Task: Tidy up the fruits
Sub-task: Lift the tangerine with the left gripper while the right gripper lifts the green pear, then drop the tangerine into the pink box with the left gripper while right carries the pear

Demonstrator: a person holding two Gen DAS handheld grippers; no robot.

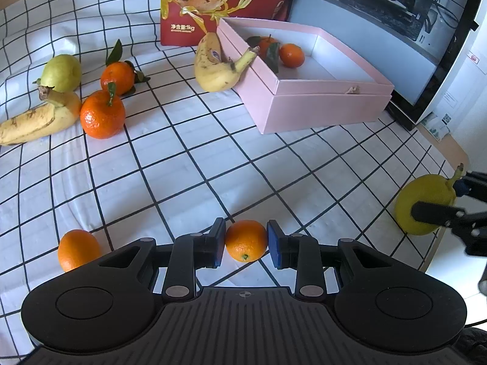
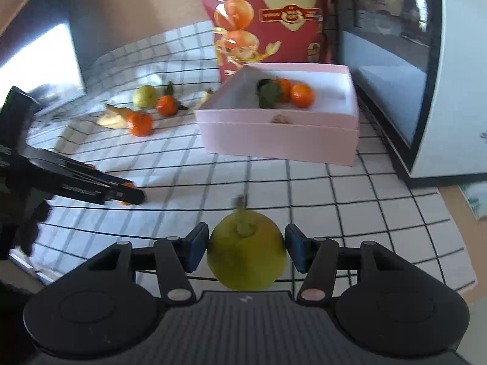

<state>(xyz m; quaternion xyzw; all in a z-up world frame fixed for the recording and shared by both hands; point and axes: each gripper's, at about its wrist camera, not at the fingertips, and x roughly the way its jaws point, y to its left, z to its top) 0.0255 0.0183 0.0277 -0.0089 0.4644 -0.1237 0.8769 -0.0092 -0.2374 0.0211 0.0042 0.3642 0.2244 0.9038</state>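
Observation:
In the left wrist view my left gripper is shut on a small orange, its blue pads against both sides. My right gripper is shut on a yellow-green pear, stem pointing away; the pear also shows in the left wrist view. An open pink box holds two tangerines, one with leaves. Another orange lies left of my left gripper. Further off lie two tangerines, a green pear and bananas.
A banana leans against the box's left wall. A red printed bag stands behind the box. A dark screen stands at the right. The checked cloth covers the table; its edge is near the right gripper.

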